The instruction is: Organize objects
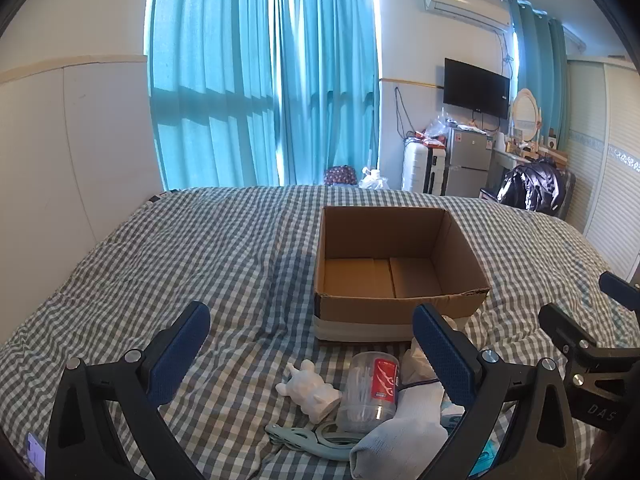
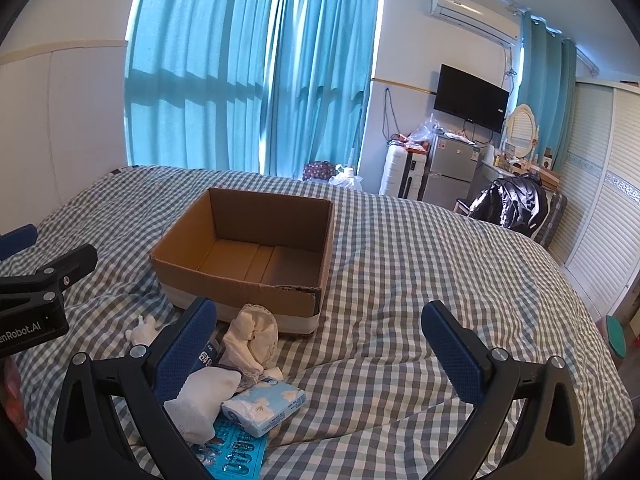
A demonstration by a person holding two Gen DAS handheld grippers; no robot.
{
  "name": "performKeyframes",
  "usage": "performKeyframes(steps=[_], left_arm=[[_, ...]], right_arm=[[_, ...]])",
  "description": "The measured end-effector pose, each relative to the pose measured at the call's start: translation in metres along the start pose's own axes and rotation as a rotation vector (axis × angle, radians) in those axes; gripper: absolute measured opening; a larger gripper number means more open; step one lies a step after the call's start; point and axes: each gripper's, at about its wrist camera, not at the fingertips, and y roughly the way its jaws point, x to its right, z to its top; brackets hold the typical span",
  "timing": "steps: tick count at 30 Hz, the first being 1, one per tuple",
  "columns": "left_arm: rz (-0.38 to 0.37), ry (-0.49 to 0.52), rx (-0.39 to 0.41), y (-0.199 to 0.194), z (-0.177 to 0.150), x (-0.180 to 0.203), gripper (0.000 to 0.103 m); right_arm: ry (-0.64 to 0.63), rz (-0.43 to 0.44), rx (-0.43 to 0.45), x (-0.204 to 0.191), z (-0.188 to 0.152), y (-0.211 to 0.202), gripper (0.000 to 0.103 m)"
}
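Clear swab jar (image 1: 370, 392) on its side, lid seemingly toward the box (image 1: 400, 304).

Checked bed (image 1: 180, 248) w/ cardboard box (image 1: 396, 304), small clutter (image 1: 360, 400).

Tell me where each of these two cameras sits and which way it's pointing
Left wrist view: rides the left gripper, facing across the checked bed toward the curtains; its own open fingers frame a white figurine, a clear jar and a white sock; the right gripper shows at the right edge.
Right wrist view: rides the right gripper, facing the same way from further right; its open fingers frame bare bedding and a tissue pack.
Shared: the open cardboard box, sock and figurine.
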Motion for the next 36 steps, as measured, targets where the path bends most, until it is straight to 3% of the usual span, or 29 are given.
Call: performKeyframes(steps=[23,29,36], left_arm=[[0.005,0.011,0.017,-0.003,0.003,0.001,0.103],[0.059,0.022,0.013,0.0,0.003,0.001,0.103],[0.022,0.001,-0.003,0.004,0.001,-0.003,0.103]], right_arm=[[-0.011,0.011,0.027,-0.003,0.001,-0.008,0.103],[-0.013,0.009,0.028,-0.003,0.002,-0.01,0.103],[-0.01,0.016,0.015,-0.003,0.001,-0.006,0.103]])
